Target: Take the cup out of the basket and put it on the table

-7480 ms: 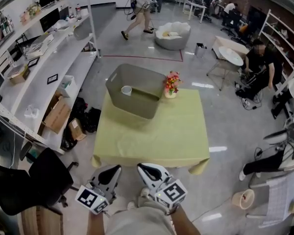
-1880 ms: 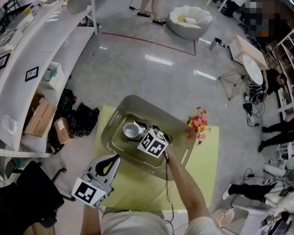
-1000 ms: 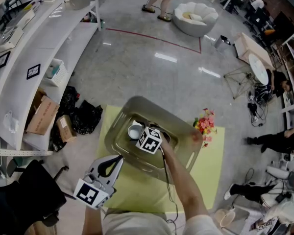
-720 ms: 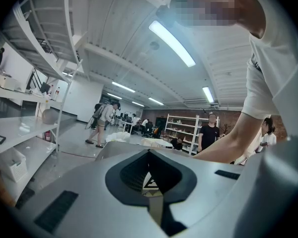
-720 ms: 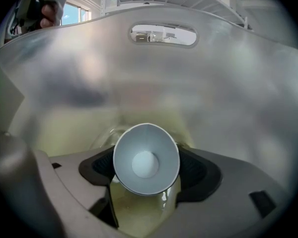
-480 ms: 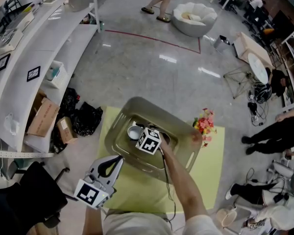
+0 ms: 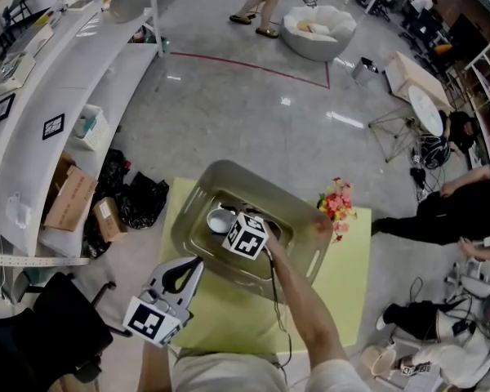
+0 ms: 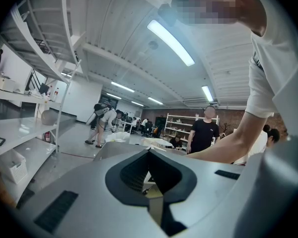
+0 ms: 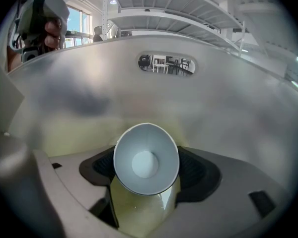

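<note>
Slippage threatened the lift: jaws of the right gripper (image 9: 147, 175), just closed around the white cup (image 9: 145, 157) deep in the basket (image 7: 261, 193) at mid-frame, could let it swivel against the wall.

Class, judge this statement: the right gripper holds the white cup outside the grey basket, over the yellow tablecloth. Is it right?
Wrong in one respect: the cup is inside the grey basket, not outside it. The right gripper view shows the basket's wall rising behind the cup. The right gripper, its fingers having just closed on it, does hold the white cup.
</note>
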`<action>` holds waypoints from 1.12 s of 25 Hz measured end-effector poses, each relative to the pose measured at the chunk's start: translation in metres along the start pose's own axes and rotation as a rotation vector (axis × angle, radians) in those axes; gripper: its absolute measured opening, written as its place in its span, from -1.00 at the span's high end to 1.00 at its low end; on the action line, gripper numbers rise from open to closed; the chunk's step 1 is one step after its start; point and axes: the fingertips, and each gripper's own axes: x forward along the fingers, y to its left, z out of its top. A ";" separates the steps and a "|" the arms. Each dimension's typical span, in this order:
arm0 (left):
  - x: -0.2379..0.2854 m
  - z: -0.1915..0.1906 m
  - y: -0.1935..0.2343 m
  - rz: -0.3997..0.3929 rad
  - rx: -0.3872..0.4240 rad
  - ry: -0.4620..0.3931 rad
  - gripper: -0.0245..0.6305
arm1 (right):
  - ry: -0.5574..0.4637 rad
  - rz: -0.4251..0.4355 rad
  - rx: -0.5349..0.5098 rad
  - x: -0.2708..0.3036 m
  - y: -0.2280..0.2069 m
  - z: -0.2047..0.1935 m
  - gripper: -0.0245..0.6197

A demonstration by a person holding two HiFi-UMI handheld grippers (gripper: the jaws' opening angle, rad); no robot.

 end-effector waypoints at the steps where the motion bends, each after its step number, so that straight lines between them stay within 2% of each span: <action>1: 0.000 -0.001 0.000 -0.001 0.000 0.000 0.90 | -0.004 -0.001 0.000 -0.003 0.001 0.002 -0.18; 13: 0.007 0.003 -0.017 -0.038 0.019 0.006 0.90 | -0.022 -0.050 0.054 -0.058 0.012 0.013 -0.18; 28: 0.015 0.005 -0.053 -0.105 0.035 0.011 0.90 | -0.108 -0.127 0.150 -0.147 0.033 0.019 -0.18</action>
